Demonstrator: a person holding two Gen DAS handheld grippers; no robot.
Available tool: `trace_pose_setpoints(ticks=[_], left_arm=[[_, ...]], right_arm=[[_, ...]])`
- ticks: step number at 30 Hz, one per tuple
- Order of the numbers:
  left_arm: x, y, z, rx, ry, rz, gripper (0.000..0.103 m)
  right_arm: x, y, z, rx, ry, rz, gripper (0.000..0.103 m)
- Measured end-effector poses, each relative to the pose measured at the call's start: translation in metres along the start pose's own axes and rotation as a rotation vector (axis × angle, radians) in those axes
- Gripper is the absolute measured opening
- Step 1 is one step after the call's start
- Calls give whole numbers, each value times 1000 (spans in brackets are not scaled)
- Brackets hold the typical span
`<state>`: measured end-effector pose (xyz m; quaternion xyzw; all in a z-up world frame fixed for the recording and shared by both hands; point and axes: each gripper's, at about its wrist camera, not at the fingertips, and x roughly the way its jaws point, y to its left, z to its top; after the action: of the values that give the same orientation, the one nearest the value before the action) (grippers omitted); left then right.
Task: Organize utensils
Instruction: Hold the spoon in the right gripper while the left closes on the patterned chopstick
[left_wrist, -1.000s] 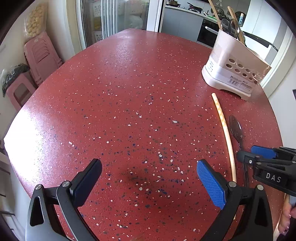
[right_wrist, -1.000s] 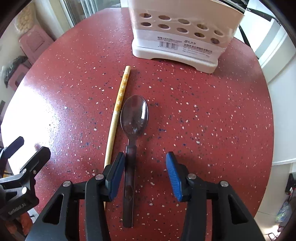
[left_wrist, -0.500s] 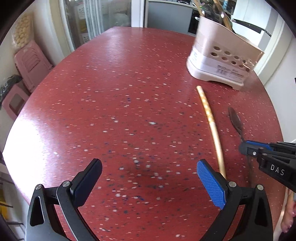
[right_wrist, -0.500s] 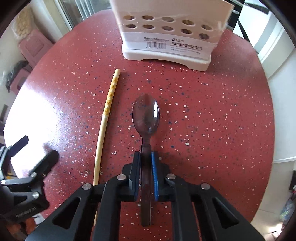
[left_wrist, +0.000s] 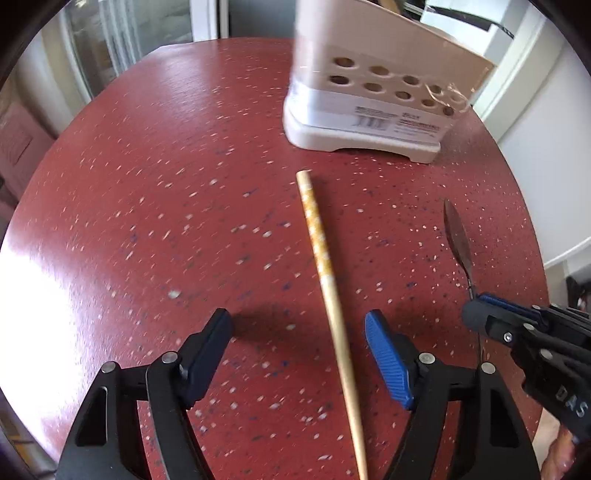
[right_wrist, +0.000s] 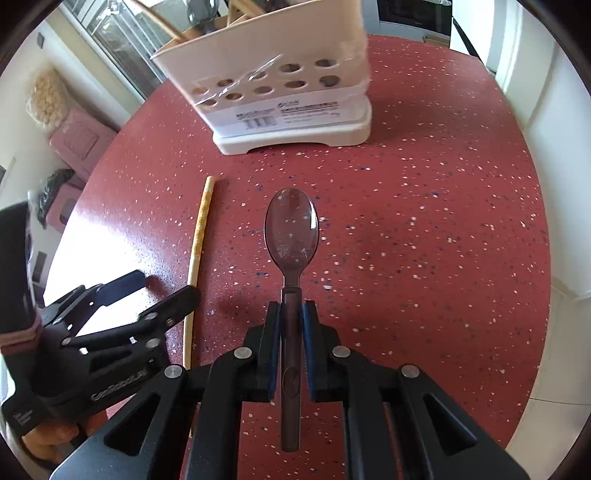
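A translucent brown spoon (right_wrist: 291, 229) is clamped by its handle in my right gripper (right_wrist: 291, 314), bowl forward, lifted a little above the red speckled table (right_wrist: 424, 229). It also shows edge-on in the left wrist view (left_wrist: 458, 240). A long wooden chopstick (left_wrist: 325, 266) lies on the table between the open fingers of my left gripper (left_wrist: 299, 332); the right wrist view shows the chopstick (right_wrist: 199, 236) with my left gripper (right_wrist: 147, 291) around it. A white utensil holder (left_wrist: 373, 107) with round holes stands beyond; it also shows in the right wrist view (right_wrist: 280, 99).
Wooden utensils (right_wrist: 159, 22) stick out of the holder. The table's right edge (left_wrist: 524, 206) runs near a white wall. Pink stools (right_wrist: 81, 140) stand on the floor to the left, beside a glass door (left_wrist: 122, 44).
My right gripper, shut on the spoon's handle since half a second ago, has lifted it off the table. My left gripper has moved right and forward to straddle the chopstick.
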<state>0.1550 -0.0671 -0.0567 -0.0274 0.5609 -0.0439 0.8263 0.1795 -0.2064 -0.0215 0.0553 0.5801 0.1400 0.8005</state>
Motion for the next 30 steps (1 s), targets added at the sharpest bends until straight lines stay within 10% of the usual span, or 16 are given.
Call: trace_pose_setpoints(ticks=[18, 30], left_arm=[[13, -22, 17, 77, 36, 52, 96], [6, -32, 20, 119, 28, 6, 37]], right_arm=[[-14, -23, -10, 20, -10, 49, 13], [-17, -23, -11, 28, -20, 58, 12]])
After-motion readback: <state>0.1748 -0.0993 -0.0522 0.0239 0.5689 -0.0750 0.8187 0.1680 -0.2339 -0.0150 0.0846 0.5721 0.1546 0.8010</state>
